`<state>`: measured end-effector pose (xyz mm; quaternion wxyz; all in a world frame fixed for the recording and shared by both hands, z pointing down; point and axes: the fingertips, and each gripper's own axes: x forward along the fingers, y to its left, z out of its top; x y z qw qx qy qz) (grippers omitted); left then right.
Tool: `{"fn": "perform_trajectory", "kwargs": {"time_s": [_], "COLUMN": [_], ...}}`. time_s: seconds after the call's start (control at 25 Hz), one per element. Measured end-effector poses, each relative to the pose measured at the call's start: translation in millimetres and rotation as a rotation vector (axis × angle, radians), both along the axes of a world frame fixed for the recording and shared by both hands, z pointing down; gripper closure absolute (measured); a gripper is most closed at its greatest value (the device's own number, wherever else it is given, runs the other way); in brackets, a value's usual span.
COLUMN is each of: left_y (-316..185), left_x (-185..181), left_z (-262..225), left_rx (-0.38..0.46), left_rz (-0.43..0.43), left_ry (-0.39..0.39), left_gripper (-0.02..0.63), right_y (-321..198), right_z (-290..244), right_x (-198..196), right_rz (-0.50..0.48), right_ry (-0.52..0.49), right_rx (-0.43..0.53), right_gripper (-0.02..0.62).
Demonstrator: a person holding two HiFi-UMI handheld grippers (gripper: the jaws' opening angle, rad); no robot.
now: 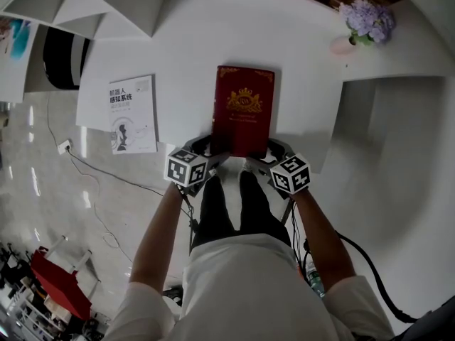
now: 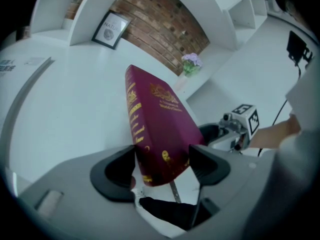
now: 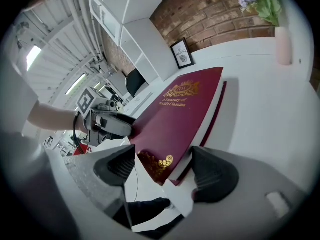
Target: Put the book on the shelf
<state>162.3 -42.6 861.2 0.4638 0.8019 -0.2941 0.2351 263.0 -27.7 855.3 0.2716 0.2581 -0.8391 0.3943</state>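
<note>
Looks like the pickup step: left gripper (image 2: 162, 165) and right gripper (image 3: 165, 166) sit unclamped around the near corners of the red book (image 1: 243, 109); next they'd need to clamp and lift.

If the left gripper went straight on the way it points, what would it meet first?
The red book: its near corner lies between the open jaws of the left gripper, on the white desk; contact looks immediate.

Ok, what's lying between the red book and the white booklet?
Nothing; only bare white table separates the red book from the white booklet, seen in the head view.
</note>
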Motion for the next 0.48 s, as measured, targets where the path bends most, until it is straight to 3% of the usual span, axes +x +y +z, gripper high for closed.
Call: {"fn": "perform_trajectory", "kwargs": {"time_s": [0.2, 0.48], "left_y": [25, 64], "left_x": [-14, -24], "left_z": [-1, -1], "left_rx": [-0.020, -0.041], "left_rz": [-0.025, -0.046], "left_ry": [-0.003, -0.010], "left_gripper": [0.250, 0.250], "right_y": [37, 66], "right_z": [-1, -2], "right_x": [-14, -23], "right_rz": [-0.046, -0.035], "right_ry": [-0.019, -0.049], "right_rx": [-0.030, -0.060], "right_gripper": [0.245, 0.245]}}
